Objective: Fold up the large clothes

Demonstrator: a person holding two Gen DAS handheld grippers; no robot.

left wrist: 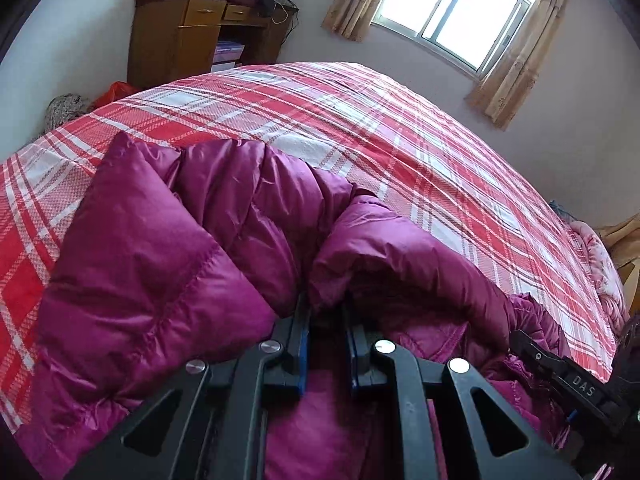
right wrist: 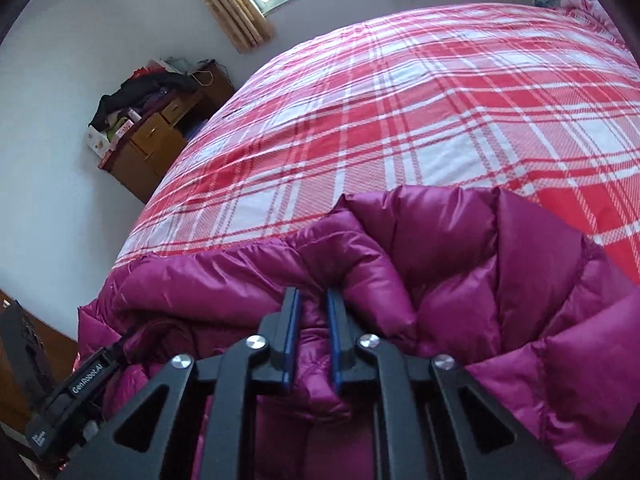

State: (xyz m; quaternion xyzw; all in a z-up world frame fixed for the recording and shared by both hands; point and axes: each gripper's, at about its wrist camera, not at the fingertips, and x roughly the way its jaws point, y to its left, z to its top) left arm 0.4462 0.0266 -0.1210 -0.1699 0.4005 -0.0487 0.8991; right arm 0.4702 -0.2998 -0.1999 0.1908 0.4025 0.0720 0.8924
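Gripping the jacket [left wrist: 168, 264] in both narrow grippers, left [left wrist: 326, 312] and right [right wrist: 314, 300], at the bed [left wrist: 360, 120] edge, we judge folding barely begun

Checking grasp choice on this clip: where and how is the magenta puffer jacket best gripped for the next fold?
Grip the magenta puffer jacket at its near edge, coming from the near side of the bed. There the padding bunches into thin ridges. The left gripper and right gripper each pinch one already; the puffy quilted panels look too thick.
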